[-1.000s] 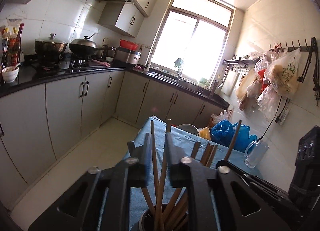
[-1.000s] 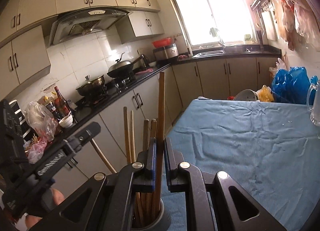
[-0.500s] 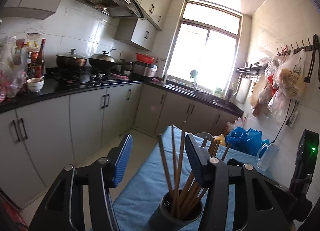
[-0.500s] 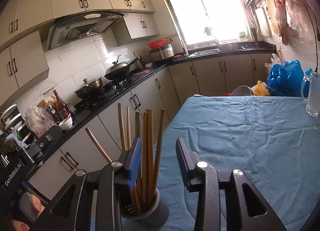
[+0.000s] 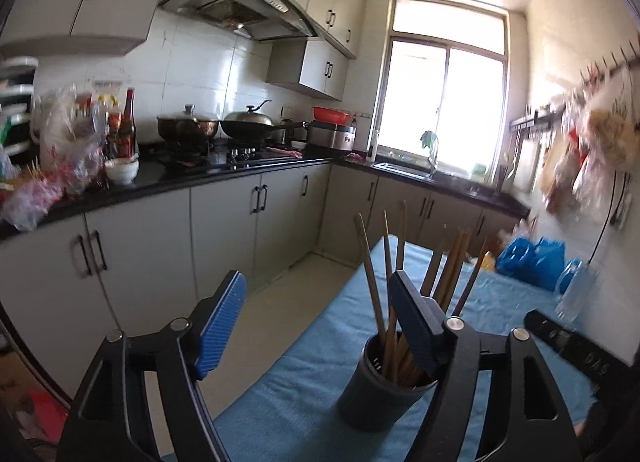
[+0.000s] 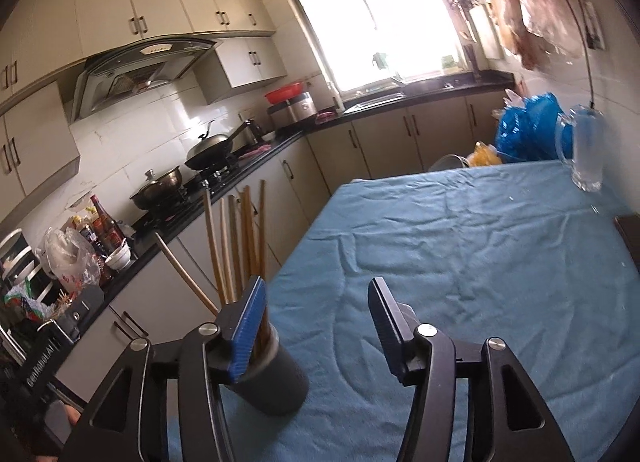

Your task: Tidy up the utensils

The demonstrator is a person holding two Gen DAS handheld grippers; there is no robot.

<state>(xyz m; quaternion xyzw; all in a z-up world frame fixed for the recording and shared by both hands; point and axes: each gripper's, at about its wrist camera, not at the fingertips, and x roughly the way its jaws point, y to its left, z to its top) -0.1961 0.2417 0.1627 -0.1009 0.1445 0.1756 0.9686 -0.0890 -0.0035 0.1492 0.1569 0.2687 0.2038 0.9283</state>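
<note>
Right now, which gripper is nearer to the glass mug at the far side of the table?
Right. The right gripper faces open tablecloth toward the glass mug. The left gripper sits at the table's edge, beyond the chopstick holder, farther from it.

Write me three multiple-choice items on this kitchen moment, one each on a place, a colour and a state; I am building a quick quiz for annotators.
1. Where do the chopsticks stand?
A. in the dark cup
B. flat on the cloth
C. in the sink

2. What colour is the tablecloth?
A. red
B. blue
C. white

3. How are the left tool and right tool?
A. both shut on chopsticks
B. one open, one shut
C. both open, holding nothing

Answers: 1 A, the sticks rise from the cup; 2 B, blue fabric covers the table; 3 C, a wide empty gap shows between each pair of fingers.
</note>
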